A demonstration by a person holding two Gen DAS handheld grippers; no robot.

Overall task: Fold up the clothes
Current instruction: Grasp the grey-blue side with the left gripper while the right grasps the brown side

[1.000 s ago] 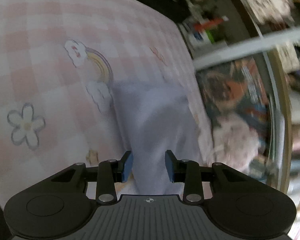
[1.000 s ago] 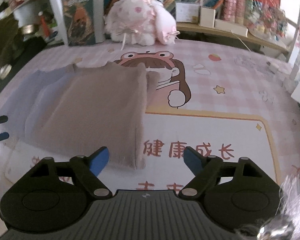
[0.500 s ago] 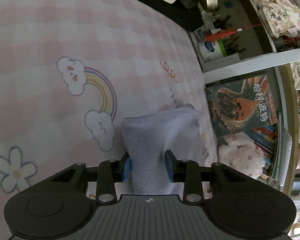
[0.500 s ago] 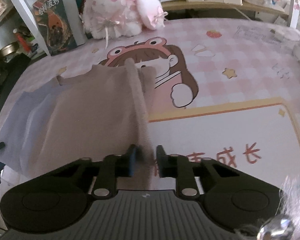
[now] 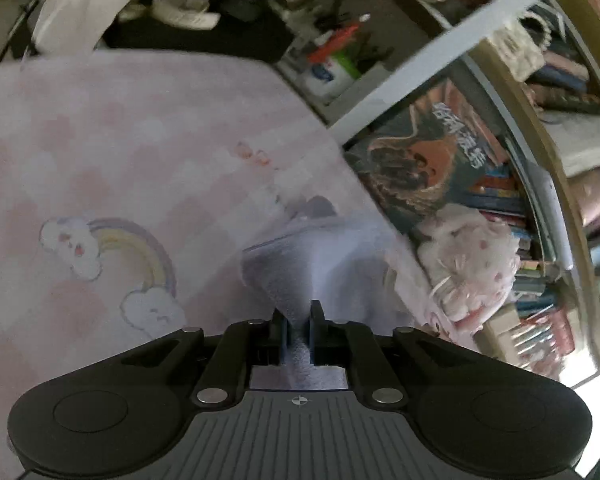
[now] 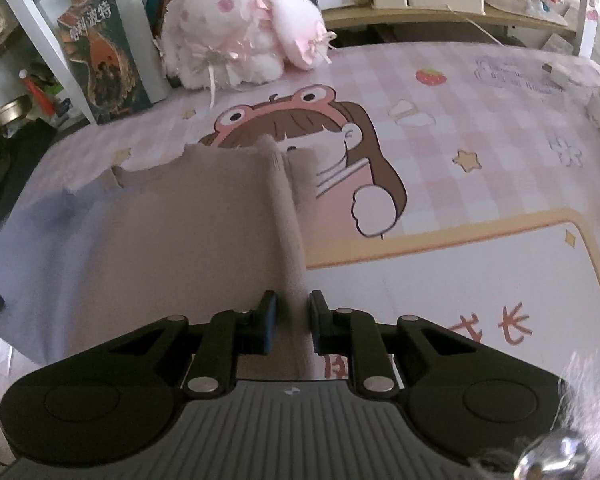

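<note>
Grasp step of the fold, judged from both views. Left claw [image 5: 298, 330] jaws closing, nearly together, on a bunched edge of the lavender cloth [image 5: 324, 264], which fans out ahead of the tips and slightly right. Right claw [image 6: 291, 326] narrow, pinching the raised ridge of the tan garment [image 6: 196, 224]; the ridge runs straight ahead from between the tips, and the flat body of the garment lies left of it. Lavender cloth shows under the tan piece further left, so the two look layered; whether they are one item I cannot tell.

Next move likely calls for lifting both pinched edges together and carrying them across, with the two ends level so the fabric doesn't twist or slip out.

Surface: counter [image 6: 480, 128] covered by a pink checked mat with cartoon girl print ahead-right of the right claw, rainbow and clouds left of the left claw.

Room: plush toy [image 6: 240, 28] and a standing book [image 6: 100, 56] at the far edge, cluttered shelves behind. Left view is motion-blurred.
</note>
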